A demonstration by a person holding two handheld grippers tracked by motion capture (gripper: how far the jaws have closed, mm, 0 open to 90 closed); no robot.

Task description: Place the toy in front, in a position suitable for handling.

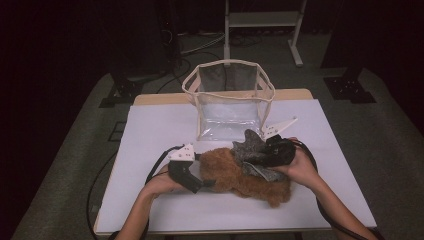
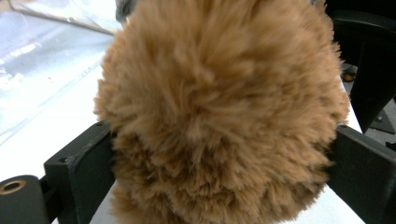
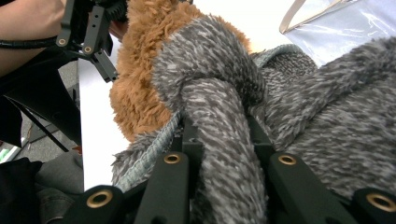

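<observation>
My right gripper (image 3: 217, 140) is clamped on the grey fuzzy cloth (image 3: 219, 154), which lies on the brown plush toy (image 1: 235, 175). My left gripper (image 2: 219, 163) stands wide apart around this toy, in front of the clear bag (image 1: 227, 107).

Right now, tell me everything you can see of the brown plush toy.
The brown plush toy is a shaggy, long-piled fur bundle lying flat on the white table, in front of the clear bag. A grey fuzzy cloth lies over its far side, pinched by the right claw. The left claw straddles one end, jaws wide apart beside the fur.
</observation>
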